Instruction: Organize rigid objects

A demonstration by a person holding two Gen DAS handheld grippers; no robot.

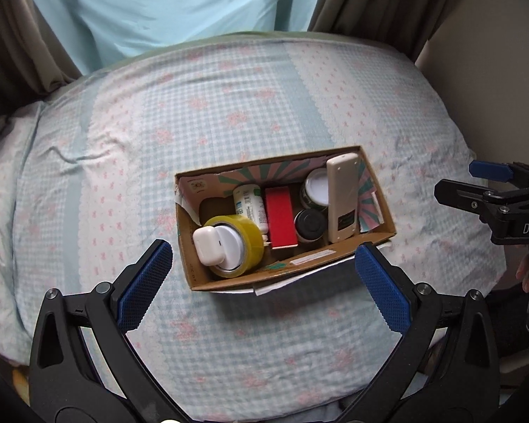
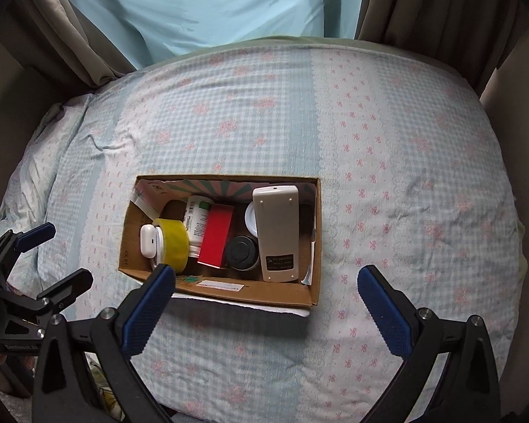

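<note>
- Rigid objects all sit inside the cardboard box [image 1: 229,282] on the bed [image 1: 229,105]; no loose item shows on the bedspread in either view.
- Packed from left to right: a yellow tape roll [image 1: 241,232] with a white earbud case [image 1: 208,246] resting on it, a white labelled bottle [image 1: 250,204], a red box [image 1: 281,216], a black-lidded jar [image 1: 309,225], a white-lidded jar [image 1: 317,188] behind it, and a cream remote [image 1: 342,197] leaning at the right end.
- Left gripper [image 1: 262,283] hovers over the near wall of the box, jaws spread wide and holding nothing.
- Right gripper [image 2: 266,303] hangs above the near right part of the box, jaws likewise released and empty.
- Judged from this, gathering looks finished or close to it.
- A next move would call for checking beyond the frame for stray items, or straightening the leaning remote without tipping the jars.
</note>
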